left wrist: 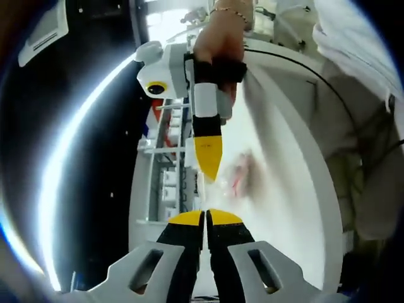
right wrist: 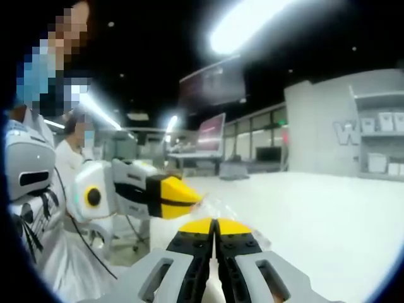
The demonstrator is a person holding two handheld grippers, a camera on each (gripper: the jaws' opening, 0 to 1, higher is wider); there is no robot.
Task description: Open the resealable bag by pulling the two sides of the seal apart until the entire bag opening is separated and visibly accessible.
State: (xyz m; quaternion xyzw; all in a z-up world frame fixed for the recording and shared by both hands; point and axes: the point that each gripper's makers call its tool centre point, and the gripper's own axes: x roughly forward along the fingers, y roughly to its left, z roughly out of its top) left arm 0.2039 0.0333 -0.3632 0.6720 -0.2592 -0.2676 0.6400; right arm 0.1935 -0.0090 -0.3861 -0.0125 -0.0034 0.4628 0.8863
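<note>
Clearly both tools are on the bag's mouth. At the bottom centre of the left gripper view, the left gripper point(left wrist: 205, 218) has its jaws pressed together on the edge of the clear bag point(left wrist: 237, 173), which hangs blurred above the white worktop point(left wrist: 284, 189). The right gripper point(left wrist: 208, 167) comes down from the upper centre, held by a hand point(left wrist: 218, 38), jaws likewise closed on the film. In the right gripper view the two yellow tips meet at centre. The bag looks thin, light, floppy and slippery, so it is best held just below the seal, one wall per tool.
</note>
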